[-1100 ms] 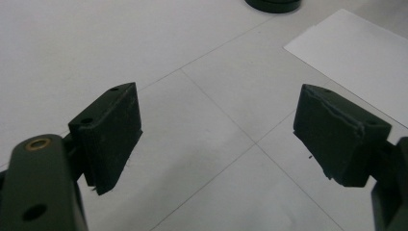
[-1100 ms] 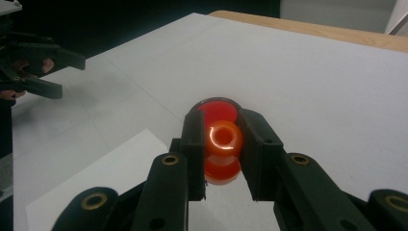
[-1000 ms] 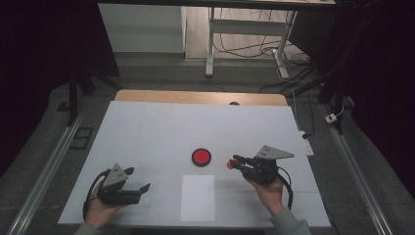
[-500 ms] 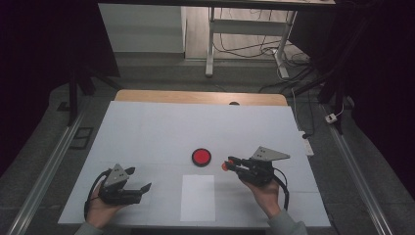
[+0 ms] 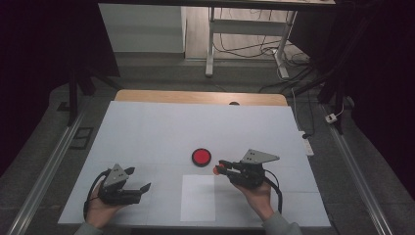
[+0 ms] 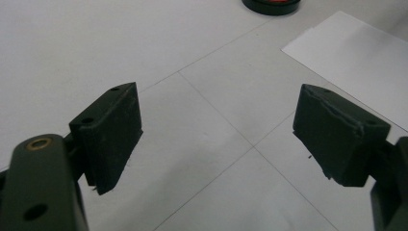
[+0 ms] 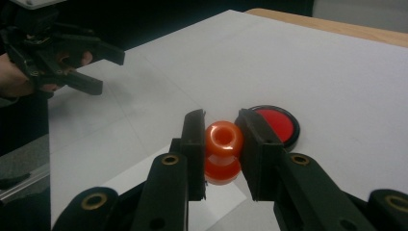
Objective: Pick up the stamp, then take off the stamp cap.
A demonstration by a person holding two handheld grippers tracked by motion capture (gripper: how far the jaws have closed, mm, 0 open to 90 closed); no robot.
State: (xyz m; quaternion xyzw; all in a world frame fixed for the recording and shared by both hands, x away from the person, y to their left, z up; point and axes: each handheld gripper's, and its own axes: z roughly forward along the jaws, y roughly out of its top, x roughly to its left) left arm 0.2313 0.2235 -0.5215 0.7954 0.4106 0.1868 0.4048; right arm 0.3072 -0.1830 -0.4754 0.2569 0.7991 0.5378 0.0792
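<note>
Low and centre in the right gripper view, my right gripper (image 7: 223, 147) pinches the orange spool (image 7: 223, 150) just short of the red disc (image 7: 274, 122). Such a narrow grip could let it roll free. At lower left of the high view, my left gripper (image 5: 139, 181) rests spread, holding nothing.

Glossy, seemingly plastic orange spool (image 7: 223, 150); matt table (image 5: 161, 127).
</note>
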